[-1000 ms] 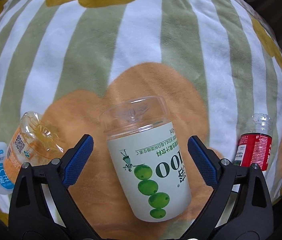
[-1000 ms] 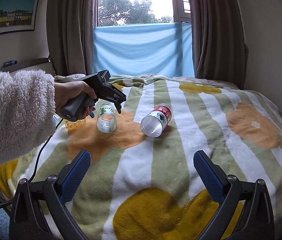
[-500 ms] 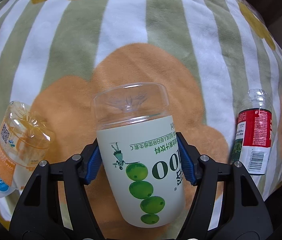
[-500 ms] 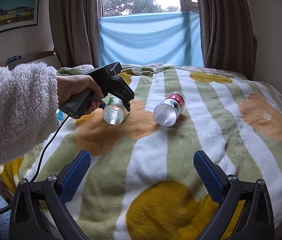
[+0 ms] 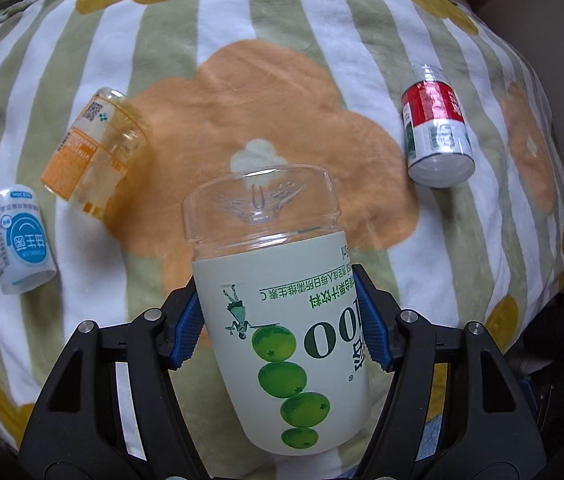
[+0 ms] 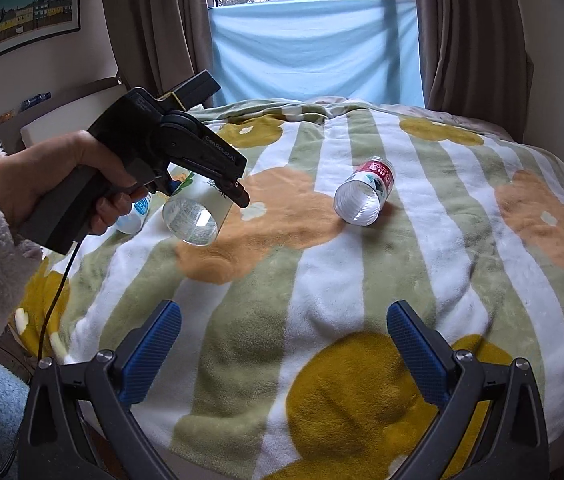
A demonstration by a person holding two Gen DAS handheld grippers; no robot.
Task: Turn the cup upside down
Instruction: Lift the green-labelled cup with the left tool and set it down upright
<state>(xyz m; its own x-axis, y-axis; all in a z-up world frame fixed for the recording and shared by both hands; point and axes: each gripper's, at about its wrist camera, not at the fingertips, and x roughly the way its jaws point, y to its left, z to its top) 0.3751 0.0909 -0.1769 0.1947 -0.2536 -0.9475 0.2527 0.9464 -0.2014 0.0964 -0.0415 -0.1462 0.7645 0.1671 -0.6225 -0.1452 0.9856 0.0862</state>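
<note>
My left gripper (image 5: 282, 320) is shut on a clear plastic cup with a pale green-fruit label (image 5: 282, 312). Its blue pads press the label on both sides. The cup is lifted off the blanket and tilted, its closed clear base pointing away from the camera. In the right wrist view the same cup (image 6: 194, 216) hangs in the left gripper (image 6: 218, 184) above the bed, its open mouth facing the camera. My right gripper (image 6: 282, 344) is open and empty, low over the near part of the bed.
A red-labelled cup (image 5: 436, 128) (image 6: 366, 200) lies on its side to the right. An orange-labelled cup (image 5: 90, 152) and a blue-and-white cup (image 5: 18, 236) lie to the left. The striped flower blanket (image 6: 362, 280) covers the bed; curtains and a window stand behind.
My left gripper closed on the green-label cup, then lifted it off the blanket. The right gripper stayed open and moved slightly closer over the bed.
</note>
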